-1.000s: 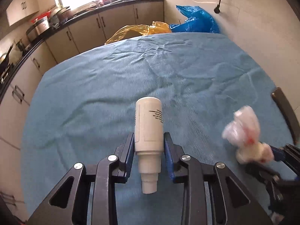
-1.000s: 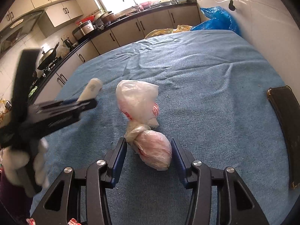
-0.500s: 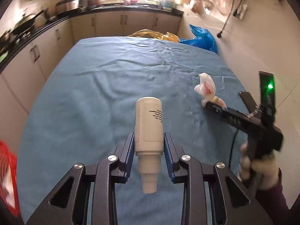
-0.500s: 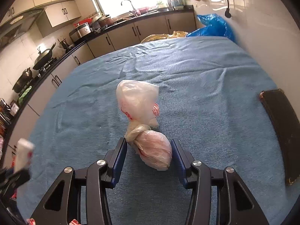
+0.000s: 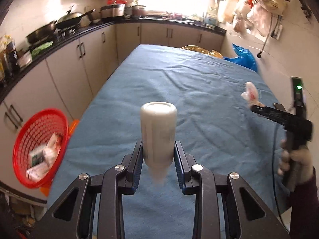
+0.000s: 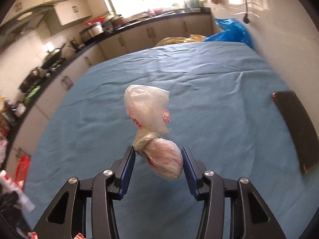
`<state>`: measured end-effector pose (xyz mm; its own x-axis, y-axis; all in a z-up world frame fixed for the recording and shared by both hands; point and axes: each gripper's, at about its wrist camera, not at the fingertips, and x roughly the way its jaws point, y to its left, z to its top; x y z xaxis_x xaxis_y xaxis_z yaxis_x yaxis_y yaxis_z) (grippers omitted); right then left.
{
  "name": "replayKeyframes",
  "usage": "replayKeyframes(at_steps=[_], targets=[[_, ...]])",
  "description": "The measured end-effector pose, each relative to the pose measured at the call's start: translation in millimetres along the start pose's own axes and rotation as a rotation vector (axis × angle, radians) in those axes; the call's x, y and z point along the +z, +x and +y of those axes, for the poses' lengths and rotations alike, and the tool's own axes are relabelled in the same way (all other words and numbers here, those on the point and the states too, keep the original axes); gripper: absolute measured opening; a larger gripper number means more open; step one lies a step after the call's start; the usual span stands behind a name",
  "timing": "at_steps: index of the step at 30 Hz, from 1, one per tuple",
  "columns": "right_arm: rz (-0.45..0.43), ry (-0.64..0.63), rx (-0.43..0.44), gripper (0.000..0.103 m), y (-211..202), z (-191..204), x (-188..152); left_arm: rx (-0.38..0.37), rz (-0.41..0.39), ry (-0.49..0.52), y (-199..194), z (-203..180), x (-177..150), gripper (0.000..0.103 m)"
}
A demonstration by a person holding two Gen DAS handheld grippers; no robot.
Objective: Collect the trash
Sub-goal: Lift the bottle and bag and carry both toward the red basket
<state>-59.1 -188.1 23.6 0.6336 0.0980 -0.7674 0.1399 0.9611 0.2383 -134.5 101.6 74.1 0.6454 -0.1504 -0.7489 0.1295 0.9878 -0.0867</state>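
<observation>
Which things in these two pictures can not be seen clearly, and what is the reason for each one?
- White bottle, left wrist view: motion blur smears its label and its lower end.
- Items inside the red basket, left wrist view: blurred, and the rim hides some.
- Tied plastic bag, right wrist view: cloudy plastic hides the contents.
- Dark flat object, right wrist view: near the edge, too distorted to identify.

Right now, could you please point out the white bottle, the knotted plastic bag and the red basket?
white bottle [image 5: 158, 131]: left wrist view, middle of its body.
knotted plastic bag [image 6: 164, 160]: right wrist view, lower bulge.
red basket [image 5: 22, 139]: left wrist view, mesh wall.
</observation>
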Motion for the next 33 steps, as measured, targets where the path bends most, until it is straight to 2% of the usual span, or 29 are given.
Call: replayKeyframes(at_steps=[7,16,20,27,33], targets=[[-0.044,-0.141,0.092,0.051,-52.8,72.6,-41.1,0.072,-0.026,-0.019,-3.6,22.5,-16.4,0.029],[-0.059,-0.247,0.153,0.052,-66.4,128.6,-76.4,0.106,-0.053,-0.038,-14.0,38.4,-26.4,0.029],[-0.050,-0.283,0.150,0.052,-62.5,141.7,-86.6,0.109,-0.056,-0.047,-13.4,42.4,-28.1,0.029],[-0.003,-0.271,0.167,0.052,-51.5,146.0,-95.8,0.098,-0.039,-0.049,-4.3,44.8,-29.0,0.029],[0.016,-0.282,0.143,0.052,-39.9,153.3,-102.6,0.082,-0.041,-0.053,-2.3,49.5,-27.3,0.029]])
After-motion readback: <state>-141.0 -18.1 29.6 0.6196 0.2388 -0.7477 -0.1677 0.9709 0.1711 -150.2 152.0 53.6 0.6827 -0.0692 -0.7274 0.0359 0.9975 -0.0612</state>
